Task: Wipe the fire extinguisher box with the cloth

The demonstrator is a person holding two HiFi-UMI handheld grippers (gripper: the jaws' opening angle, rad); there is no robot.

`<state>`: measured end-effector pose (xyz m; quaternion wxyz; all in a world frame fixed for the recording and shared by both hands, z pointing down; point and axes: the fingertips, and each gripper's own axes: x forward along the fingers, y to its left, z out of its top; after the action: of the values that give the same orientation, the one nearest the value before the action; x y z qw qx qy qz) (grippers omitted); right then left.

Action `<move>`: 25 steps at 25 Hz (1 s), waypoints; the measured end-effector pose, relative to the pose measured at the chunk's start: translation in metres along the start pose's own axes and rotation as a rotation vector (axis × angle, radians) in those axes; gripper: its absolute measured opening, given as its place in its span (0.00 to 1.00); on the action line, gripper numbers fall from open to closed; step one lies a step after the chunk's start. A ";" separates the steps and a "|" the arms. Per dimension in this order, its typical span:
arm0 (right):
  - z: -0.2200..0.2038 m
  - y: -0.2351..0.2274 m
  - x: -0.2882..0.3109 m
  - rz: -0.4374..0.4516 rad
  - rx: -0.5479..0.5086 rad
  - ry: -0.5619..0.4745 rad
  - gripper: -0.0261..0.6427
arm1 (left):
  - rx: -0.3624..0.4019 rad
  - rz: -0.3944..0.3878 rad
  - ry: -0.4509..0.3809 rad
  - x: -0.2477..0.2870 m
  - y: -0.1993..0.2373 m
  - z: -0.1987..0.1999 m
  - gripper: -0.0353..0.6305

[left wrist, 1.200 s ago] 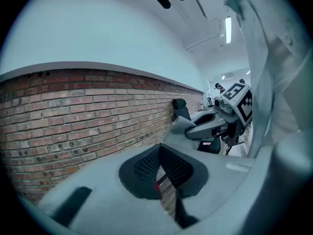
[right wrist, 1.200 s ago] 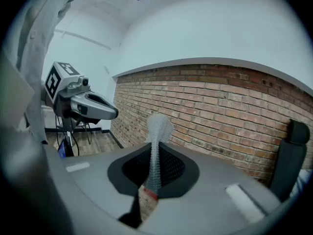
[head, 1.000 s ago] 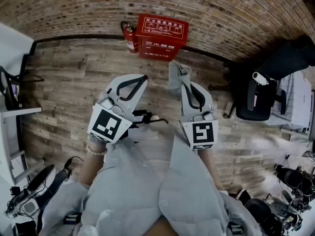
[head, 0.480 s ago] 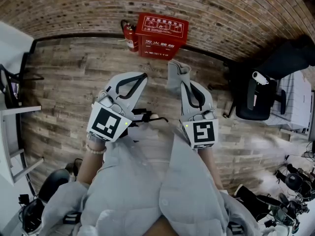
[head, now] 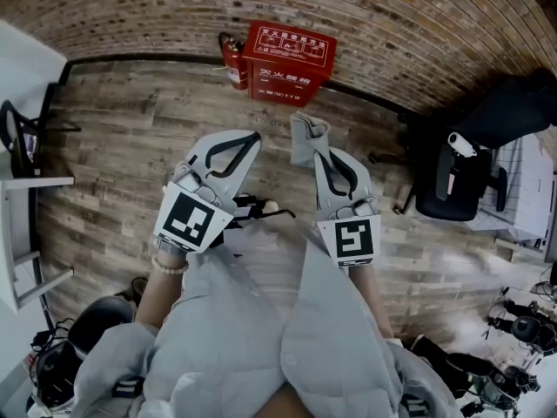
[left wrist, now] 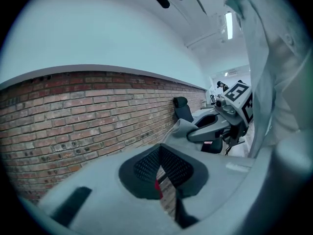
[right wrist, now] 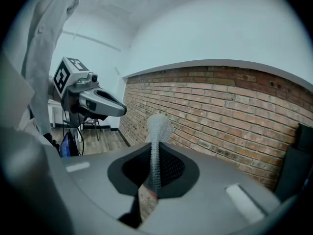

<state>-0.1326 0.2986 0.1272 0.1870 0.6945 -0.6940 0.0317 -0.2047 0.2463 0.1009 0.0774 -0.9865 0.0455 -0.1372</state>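
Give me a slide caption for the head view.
Right hand-held gripper holds a grey cloth, red fire extinguisher box ahead by the brick wall.

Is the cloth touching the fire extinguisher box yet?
No, the cloth is pinched in the right gripper's jaws, short of the fire extinguisher box, with bare wooden floor showing between them.

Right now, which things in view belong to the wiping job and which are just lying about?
Job in hand:
- fire extinguisher box, red, by the brick wall
- cloth, pinched in the shut jaws of the right gripper

Just lying about:
- fire extinguisher beside the box
- black office chair
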 end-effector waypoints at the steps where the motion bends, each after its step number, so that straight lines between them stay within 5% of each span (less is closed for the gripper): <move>1: -0.002 -0.001 -0.003 0.003 0.000 0.000 0.08 | -0.003 0.004 0.004 0.001 -0.004 0.000 0.05; 15: -0.038 -0.017 -0.029 0.033 0.016 0.026 0.08 | -0.040 0.055 0.046 0.006 -0.044 -0.007 0.05; 25: -0.039 -0.030 -0.014 0.021 0.007 0.026 0.08 | -0.022 0.046 0.026 0.025 -0.033 -0.006 0.05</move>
<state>-0.0951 0.3228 0.1522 0.1931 0.6875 -0.6986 0.0452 -0.1802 0.2749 0.1186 0.0692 -0.9841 0.0705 -0.1478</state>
